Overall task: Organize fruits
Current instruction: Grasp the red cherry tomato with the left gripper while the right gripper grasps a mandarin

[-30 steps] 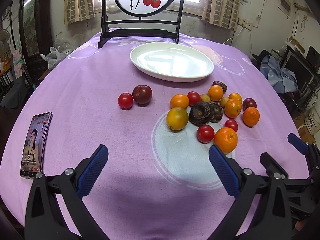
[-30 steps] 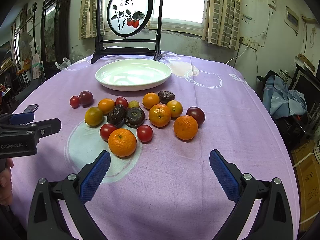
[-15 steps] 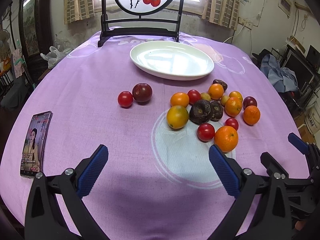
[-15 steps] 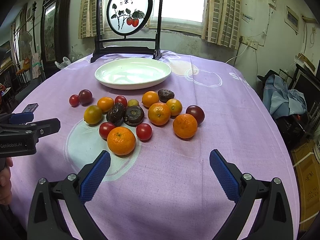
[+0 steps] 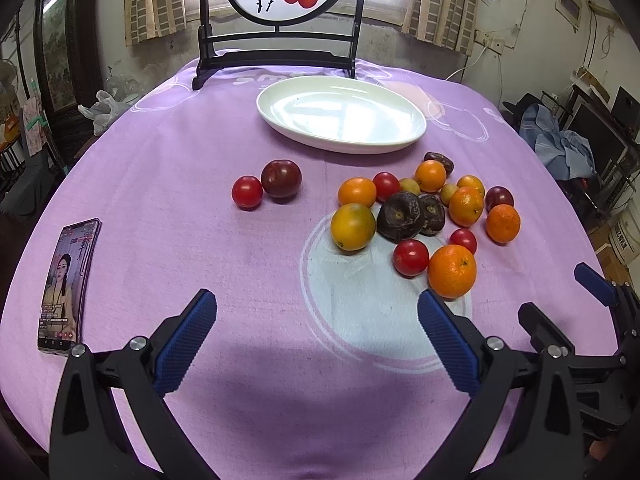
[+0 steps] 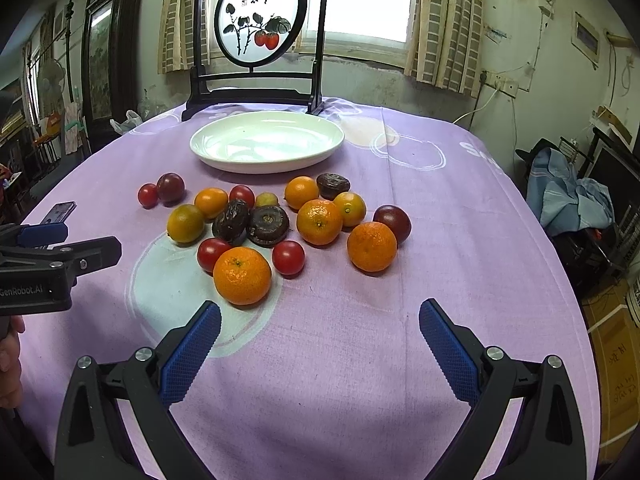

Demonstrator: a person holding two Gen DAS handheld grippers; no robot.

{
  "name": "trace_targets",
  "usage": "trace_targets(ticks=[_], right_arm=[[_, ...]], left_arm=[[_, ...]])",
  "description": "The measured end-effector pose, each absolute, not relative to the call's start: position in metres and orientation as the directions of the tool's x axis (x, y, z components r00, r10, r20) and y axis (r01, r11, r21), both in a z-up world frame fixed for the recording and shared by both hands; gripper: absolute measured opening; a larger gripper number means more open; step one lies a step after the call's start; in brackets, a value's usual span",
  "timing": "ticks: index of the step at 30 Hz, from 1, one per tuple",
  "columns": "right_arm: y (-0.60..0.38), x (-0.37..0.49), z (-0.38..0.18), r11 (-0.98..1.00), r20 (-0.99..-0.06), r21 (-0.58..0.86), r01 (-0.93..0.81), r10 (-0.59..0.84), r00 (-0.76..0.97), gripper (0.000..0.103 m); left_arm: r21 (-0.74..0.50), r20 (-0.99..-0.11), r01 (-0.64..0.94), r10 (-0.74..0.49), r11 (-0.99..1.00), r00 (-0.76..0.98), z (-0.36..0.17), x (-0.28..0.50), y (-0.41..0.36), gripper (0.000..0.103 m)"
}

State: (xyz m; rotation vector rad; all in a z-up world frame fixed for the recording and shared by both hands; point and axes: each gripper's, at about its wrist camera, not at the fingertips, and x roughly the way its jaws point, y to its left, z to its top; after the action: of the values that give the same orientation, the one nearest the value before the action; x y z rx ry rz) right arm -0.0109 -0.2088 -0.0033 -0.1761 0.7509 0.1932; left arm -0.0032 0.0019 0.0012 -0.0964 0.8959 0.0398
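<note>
Nearer now: orange (image 6: 242, 275) before right tool (image 6: 320, 330)

Loose fruits (image 6: 280, 224) before empty plate (image 6: 324, 150)

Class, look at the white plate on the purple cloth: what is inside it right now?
Nothing: the white plate holds no fruit, only window reflections on its glaze. The purple cloth beneath it is covered, so nothing under the plate shows.

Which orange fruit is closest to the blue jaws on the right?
The big orange at the front of the pile, beside two red tomatoes; the other oranges lie farther back.
</note>
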Motion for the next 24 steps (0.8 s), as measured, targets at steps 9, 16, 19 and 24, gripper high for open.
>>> trace_targets(ticks=[9, 16, 19, 24], right_arm=[[-0.21, -0.012, -0.005, 0.967, -0.694, -0.094, -0.236, 0.107, 0.712, 0.1], [-0.227, -0.011, -0.011, 0.971, -0.709, -0.064, -0.229, 0.118, 0.695, 0.1], [-0.232, -0.007, -0.016, 0.971, -0.721, -0.037, -0.235, 0.137, 0.679, 0.1], [-0.233, -0.001, -0.022, 0.968, -0.738, 0.001, -0.249, 0.169, 0.653, 0.1]], left_arm=[[-0.06, -0.787, -0.071, -0.004, 0.996, 0.616, -0.001, -0.003, 0.005, 0.099], [-0.023, -0.806, -0.078, 0.028, 0.997, 0.592, -0.021, 0.002, 0.036, 0.099], [-0.023, -0.824, -0.09, 0.033, 0.996, 0.566, -0.031, 0.011, 0.052, 0.099], [-0.019, -0.835, -0.092, 0.035, 0.996, 0.549, -0.039, 0.032, 0.062, 0.099]])
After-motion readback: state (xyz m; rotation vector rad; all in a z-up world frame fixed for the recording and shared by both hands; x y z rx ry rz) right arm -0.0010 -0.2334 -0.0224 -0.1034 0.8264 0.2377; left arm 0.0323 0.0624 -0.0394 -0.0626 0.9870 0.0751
